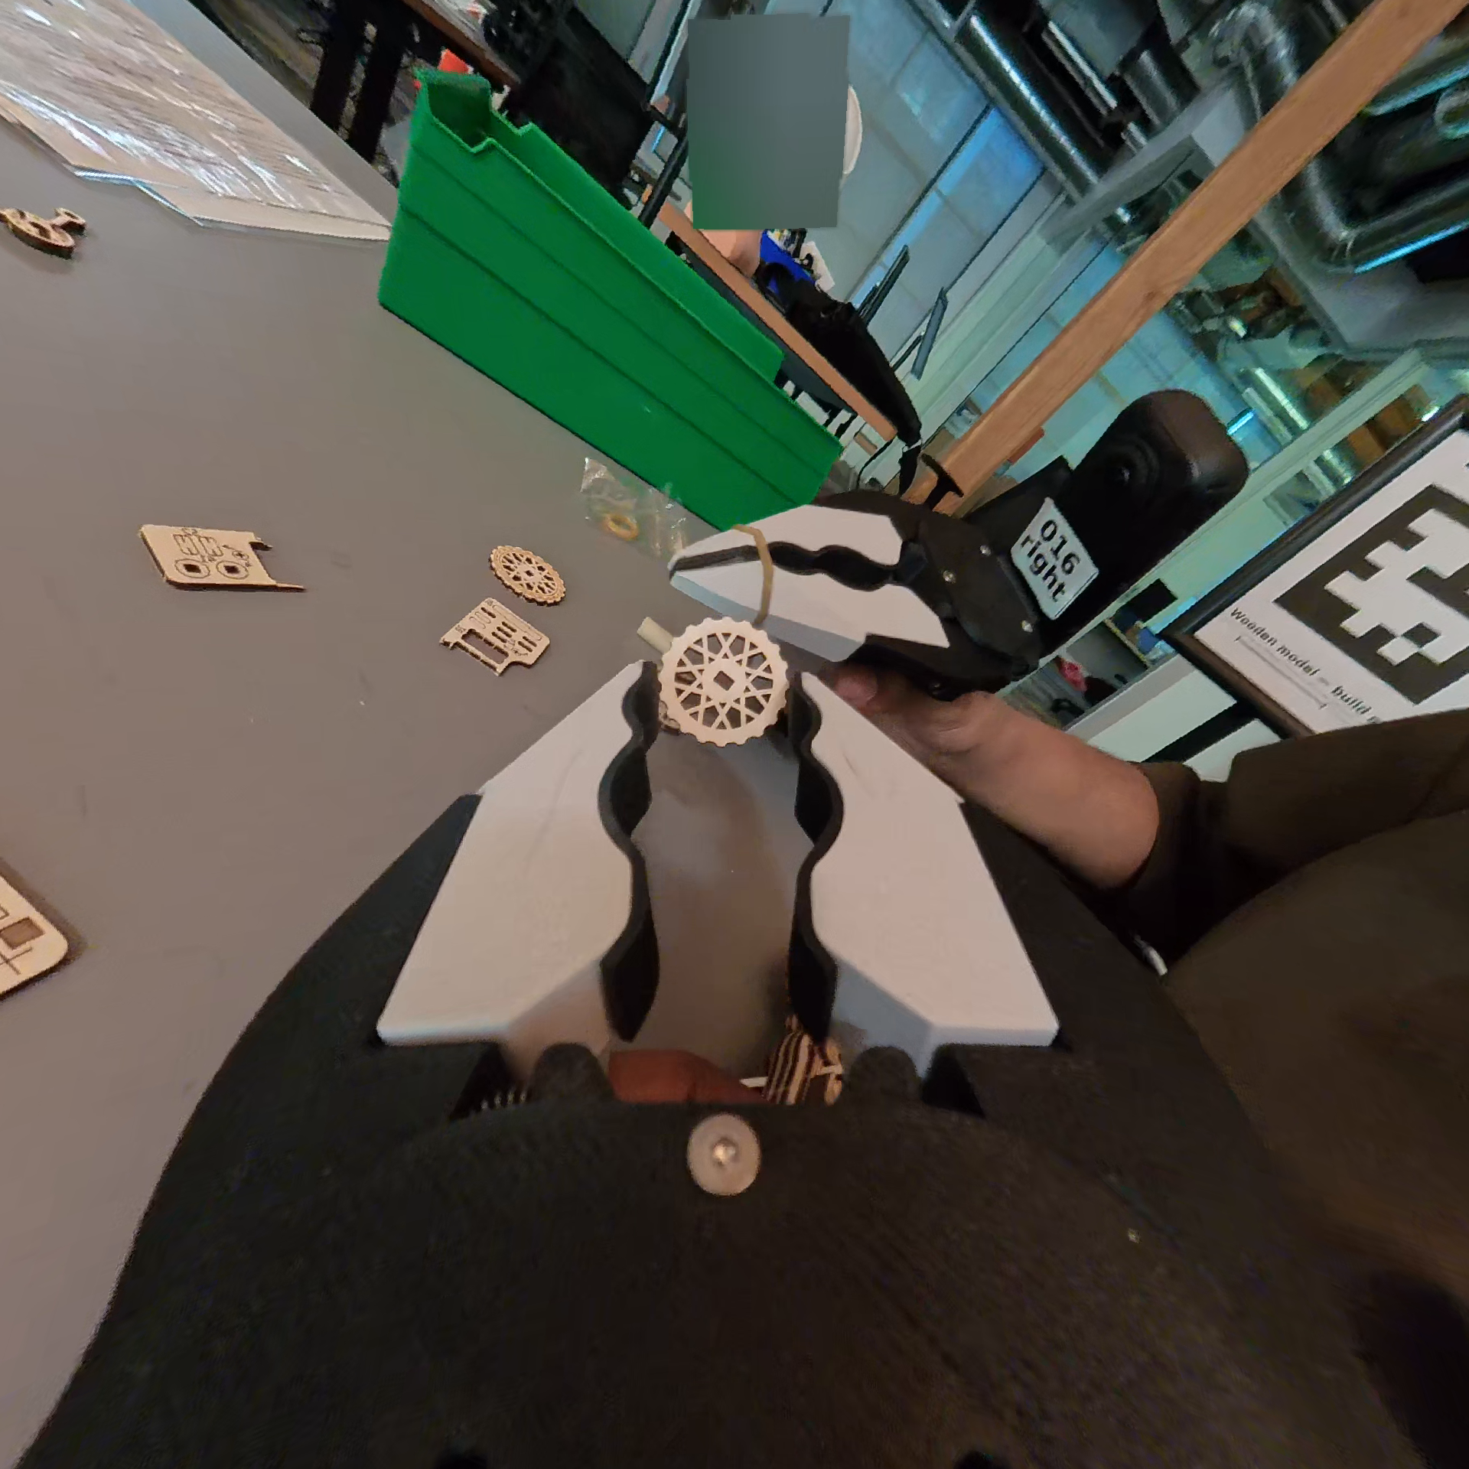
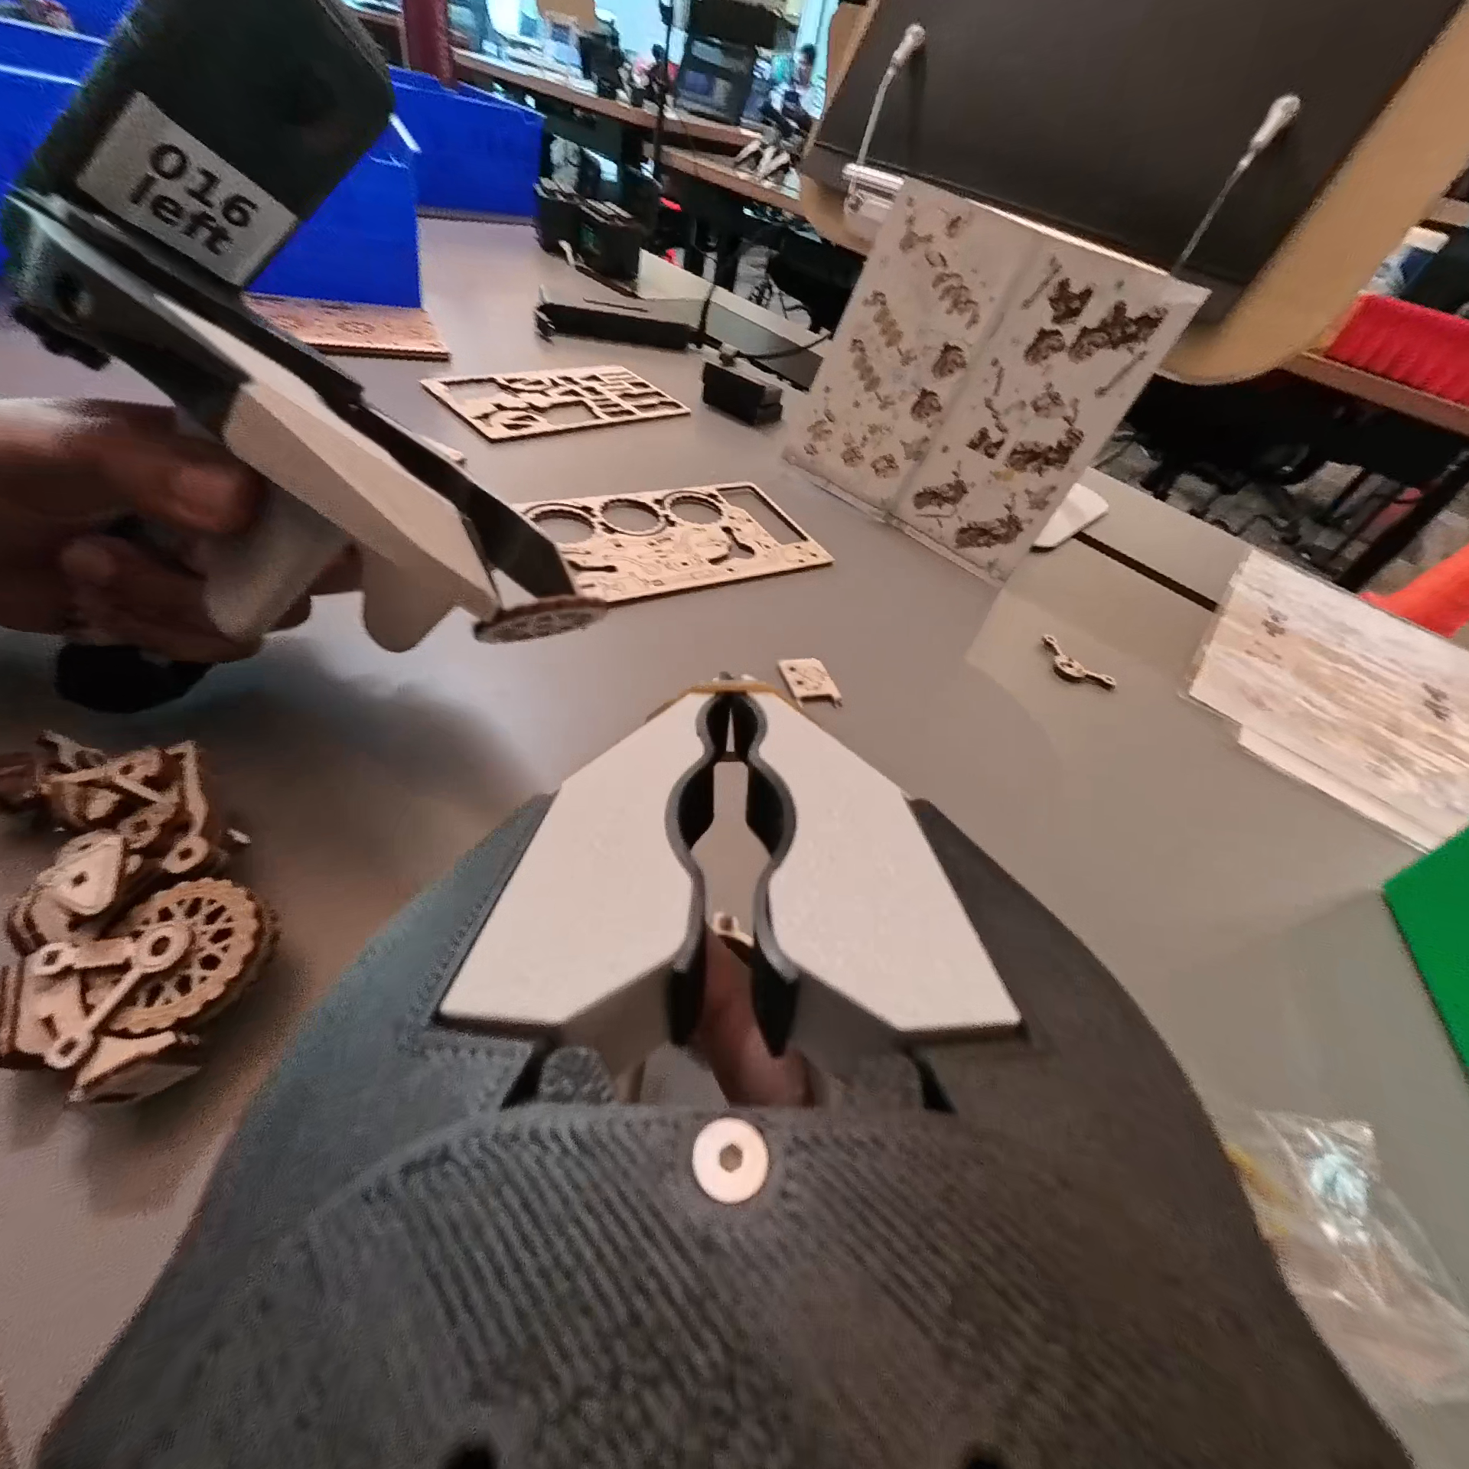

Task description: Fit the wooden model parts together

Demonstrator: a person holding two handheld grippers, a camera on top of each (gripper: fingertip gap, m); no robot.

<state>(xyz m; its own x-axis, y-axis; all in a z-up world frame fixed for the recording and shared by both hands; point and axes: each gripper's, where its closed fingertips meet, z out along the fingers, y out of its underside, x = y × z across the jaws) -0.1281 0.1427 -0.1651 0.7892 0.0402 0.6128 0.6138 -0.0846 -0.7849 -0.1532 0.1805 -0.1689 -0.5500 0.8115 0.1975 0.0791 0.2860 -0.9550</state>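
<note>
My left gripper (image 1: 719, 690) is shut on a pale wooden gear wheel (image 1: 725, 676), held flat-faced by its rim between the fingertips. A small pale peg (image 1: 648, 636) shows just behind it. In the right wrist view the left gripper (image 2: 531, 608) holds the gear wheel (image 2: 540, 622) edge-on above the table. My right gripper (image 2: 727, 703) is shut, with a yellowish rubber band (image 2: 727, 684) looped around its fingertips. It also shows in the left wrist view (image 1: 685, 568), just above and right of the gear, with the rubber band (image 1: 765, 572) around both fingers.
A partly built wooden model (image 2: 119, 914) lies left. Punched-out wooden sheets (image 2: 684, 540) and an upright instruction sheet (image 2: 986, 381) stand beyond. Loose wooden parts (image 1: 215, 556), a second gear (image 1: 527, 574), a plastic bag (image 1: 628, 509) and a green bin (image 1: 588, 318) sit on the grey table. Across from one pair of fingers to the other is roughly 5 cm. The small pale peg (image 1: 648, 636) sits 11 cm or so from the ends of my right fingers.
</note>
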